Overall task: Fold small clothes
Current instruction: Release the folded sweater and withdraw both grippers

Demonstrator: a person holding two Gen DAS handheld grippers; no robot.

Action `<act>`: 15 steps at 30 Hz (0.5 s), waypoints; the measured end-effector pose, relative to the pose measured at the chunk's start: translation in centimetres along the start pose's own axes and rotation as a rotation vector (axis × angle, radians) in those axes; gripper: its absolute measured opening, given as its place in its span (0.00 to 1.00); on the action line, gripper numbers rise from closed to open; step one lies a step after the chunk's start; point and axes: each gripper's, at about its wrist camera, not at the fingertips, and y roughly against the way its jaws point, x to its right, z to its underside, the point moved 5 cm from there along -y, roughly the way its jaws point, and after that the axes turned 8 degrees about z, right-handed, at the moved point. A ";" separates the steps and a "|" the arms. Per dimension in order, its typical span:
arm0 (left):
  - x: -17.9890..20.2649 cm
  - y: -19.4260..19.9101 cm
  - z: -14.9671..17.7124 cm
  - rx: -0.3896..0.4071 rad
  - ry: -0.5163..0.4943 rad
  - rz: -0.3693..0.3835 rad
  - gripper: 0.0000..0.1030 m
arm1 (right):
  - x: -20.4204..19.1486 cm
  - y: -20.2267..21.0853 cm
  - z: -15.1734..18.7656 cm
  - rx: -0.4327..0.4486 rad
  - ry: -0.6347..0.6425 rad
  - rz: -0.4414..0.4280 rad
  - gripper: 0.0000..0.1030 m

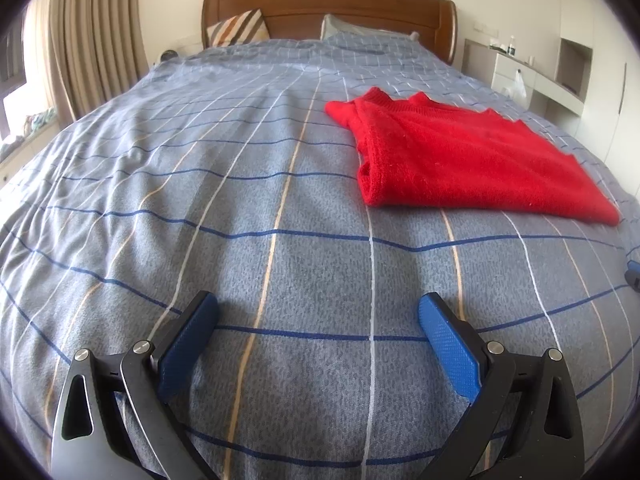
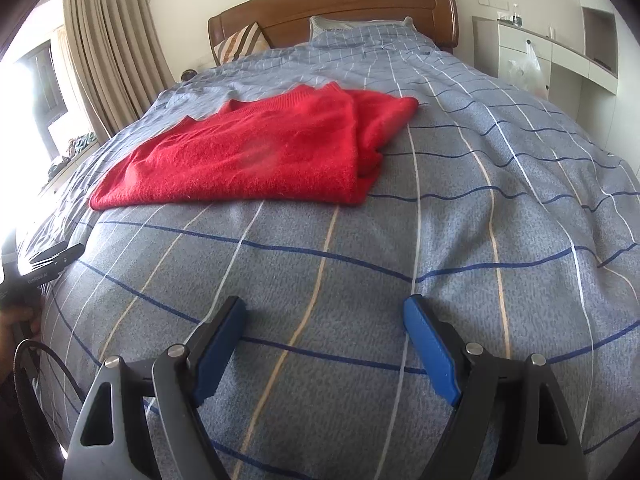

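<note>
Left wrist: left gripper (image 1: 318, 312) nearest, jaws spread wide, nothing between them, over bare duvet (image 1: 240, 200). Red sweater (image 1: 460, 160) at 1 o'clock, folded flat, well apart from the pads. Risk: fuzzy knit may slide or unfold if only the top layer is pinched; a deep bite could catch the duvet with it. Headboard (image 1: 328, 12) and pillows at 12, curtain (image 1: 96, 32) at 10.

Right wrist: right gripper (image 2: 324, 312) nearest, jaws apart, empty. Sweater (image 2: 248, 152) at 11, loose sleeve layers bunched on its right edge; likely to spill when lifted. Left tool at 9, cabinets (image 2: 560, 56) at 2. Path clear.
</note>
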 end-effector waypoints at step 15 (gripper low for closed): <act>0.4 -0.1 0.2 -0.004 -0.015 -0.033 0.99 | 0.1 0.2 0.2 0.012 0.001 0.003 0.79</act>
